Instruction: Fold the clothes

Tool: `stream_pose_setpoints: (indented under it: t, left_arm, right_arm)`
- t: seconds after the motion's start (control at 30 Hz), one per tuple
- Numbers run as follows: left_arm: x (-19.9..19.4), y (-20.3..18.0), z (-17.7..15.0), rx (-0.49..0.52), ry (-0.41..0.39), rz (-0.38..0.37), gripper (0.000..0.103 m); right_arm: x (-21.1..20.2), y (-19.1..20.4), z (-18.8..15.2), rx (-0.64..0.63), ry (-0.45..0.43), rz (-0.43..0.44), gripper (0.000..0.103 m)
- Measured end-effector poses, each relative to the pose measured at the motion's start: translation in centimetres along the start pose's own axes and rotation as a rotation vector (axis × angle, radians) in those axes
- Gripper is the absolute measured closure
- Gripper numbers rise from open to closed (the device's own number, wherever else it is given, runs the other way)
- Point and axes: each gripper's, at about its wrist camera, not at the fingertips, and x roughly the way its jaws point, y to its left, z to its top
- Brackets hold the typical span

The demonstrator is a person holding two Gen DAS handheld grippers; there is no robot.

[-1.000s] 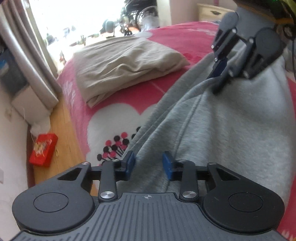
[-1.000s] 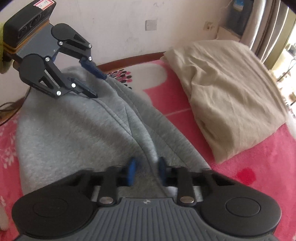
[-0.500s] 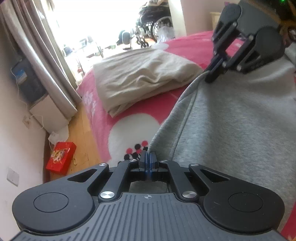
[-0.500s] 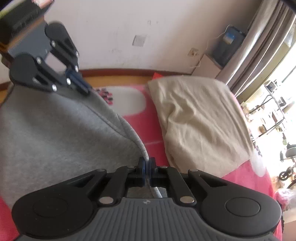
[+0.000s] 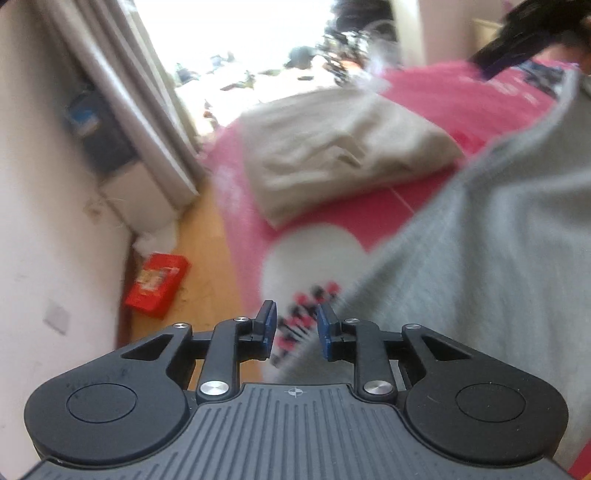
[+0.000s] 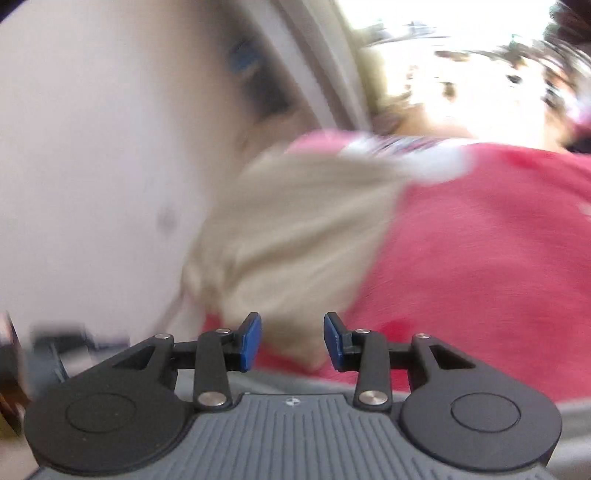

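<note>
A grey sweatshirt (image 5: 480,280) lies spread on the pink bedspread (image 5: 424,96), filling the right of the left wrist view. My left gripper (image 5: 295,326) hovers over its near left corner. Its jaws are opening, and the blue pads stand apart without pressing the cloth below them. My right gripper (image 5: 517,33) is a dark blur at the top right, off the cloth. In the blurred right wrist view the right gripper (image 6: 293,339) has its jaws opening with nothing between them. Only a grey strip (image 6: 572,421) of the sweatshirt shows there.
A folded beige garment (image 5: 343,155) (image 6: 295,229) lies further along the bed. Beside the bed are a wooden floor strip (image 5: 199,258), a red box (image 5: 157,284), a white wall and grey curtains (image 5: 129,92).
Half a second ago both grippers were shut on the grey sweatshirt's edge. Both have let go and opened. The right gripper rolled and swung away fast. The left one rose slightly.
</note>
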Motion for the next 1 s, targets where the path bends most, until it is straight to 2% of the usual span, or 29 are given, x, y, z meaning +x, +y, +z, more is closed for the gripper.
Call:
stream_pose_setpoints:
  t: [0.07, 0.2, 0.33, 0.43, 0.53, 0.67, 0.77, 1.0]
  left_arm:
    - [-1.2, 0.3, 1.2, -0.026, -0.029, 0.034, 0.079]
    - [-2.7, -2.0, 4.7, -0.089, -0.103, -0.018, 0.07]
    - [-2.2, -8.1, 7.6, -0.036, -0.122, -0.136, 0.069]
    - [-0.8, -13.3, 9.4, 0.008, -0.088, -0.22, 0.068]
    - [1.0, -18.4, 10.8, 0.059, -0.038, -0.287, 0.068]
    - [2.2, -23.1, 10.9, 0.09, -0.002, -0.289, 0.068]
    - [2.7, -25.2, 10.5, 0.099, 0.005, -0.269, 0.068]
    - [3.3, -25.4, 9.8, 0.0, 0.031, -0.243, 0.068]
  right_arm:
    - [-5.6, -2.9, 1.3, 0.049, -0.074, -0.035, 0.062]
    - [-17.6, -7.8, 1.3, 0.061, -0.209, -0.247, 0.061]
    - [-26.5, -12.9, -2.2, 0.185, -0.286, -0.42, 0.06]
    - [-29.9, -15.5, -6.7, 0.254, -0.267, -0.501, 0.06]
    - [-31.5, -17.7, -12.0, 0.357, -0.235, -0.481, 0.06]
    - [-31.9, -18.9, -17.1, 0.433, -0.216, -0.448, 0.06]
    - [-32.1, -19.9, -18.8, 0.459, -0.236, -0.404, 0.047]
    - [-30.6, -21.9, -19.1, 0.501, -0.24, -0.334, 0.046]
